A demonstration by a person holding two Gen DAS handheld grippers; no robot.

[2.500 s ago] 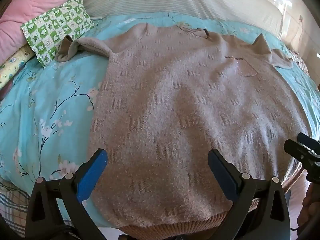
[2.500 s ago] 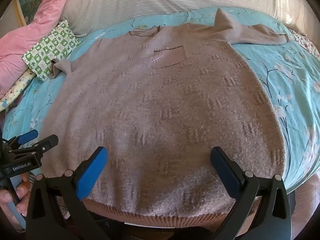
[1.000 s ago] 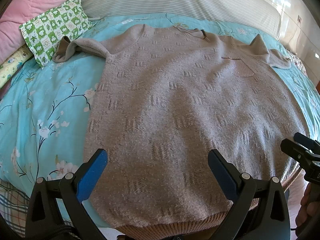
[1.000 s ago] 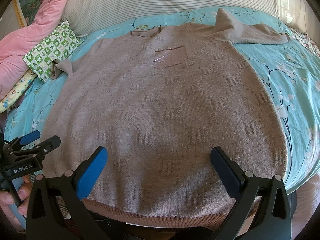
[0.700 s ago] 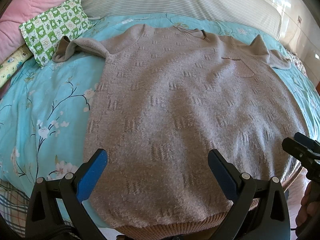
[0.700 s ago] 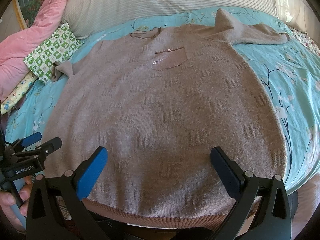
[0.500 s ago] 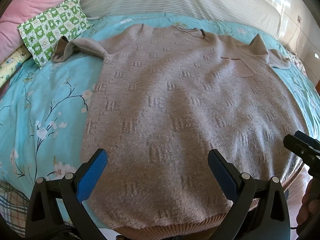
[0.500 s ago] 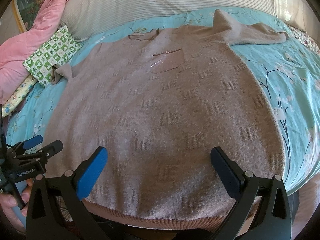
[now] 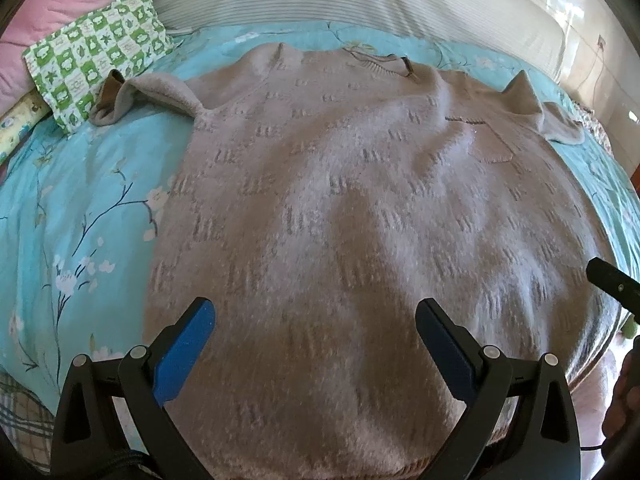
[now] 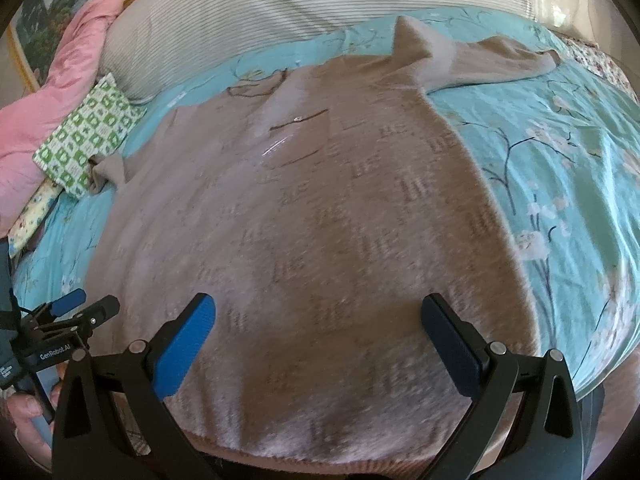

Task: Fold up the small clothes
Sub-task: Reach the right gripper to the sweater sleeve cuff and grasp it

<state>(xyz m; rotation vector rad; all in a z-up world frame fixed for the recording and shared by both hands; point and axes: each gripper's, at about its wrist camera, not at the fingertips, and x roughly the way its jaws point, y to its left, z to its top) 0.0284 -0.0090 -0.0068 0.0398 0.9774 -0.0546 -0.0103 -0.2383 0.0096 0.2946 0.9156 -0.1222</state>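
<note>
Both of your jaws stand wide apart and hold nothing. Your left gripper [image 9: 314, 334] and your right gripper [image 10: 318, 332] both hang over the bottom part of the sweater [image 9: 360, 208], just above its hem.

That sweater is the thing you have to fold. It lies flat and face up on the blue flower bedsheet [image 9: 80, 184], with its neck pointing away from you. A small pocket [image 10: 298, 140] sits on its chest. One sleeve [image 10: 480, 60] stretches out from the sweater's shoulder across the sheet. The other sleeve [image 9: 140, 92] is bunched up at the other shoulder, and its cuff touches the green checked pillow [image 9: 96, 56]. Past that pillow is a pink blanket [image 10: 52, 92]. Beyond the sweater's neck lies a long striped pillow [image 10: 280, 8].

No fold looks begun yet, so you are likely at the very start.

Here is what I think could go wrong. The knit is soft and thick. If you pinch only the top layer near the hem, the bottom layer may stay behind and the fold will come out crooked. If you lift one side faster than the other, the sweater may twist. The bunched sleeve could get trapped inside the fold and make a lump.
</note>
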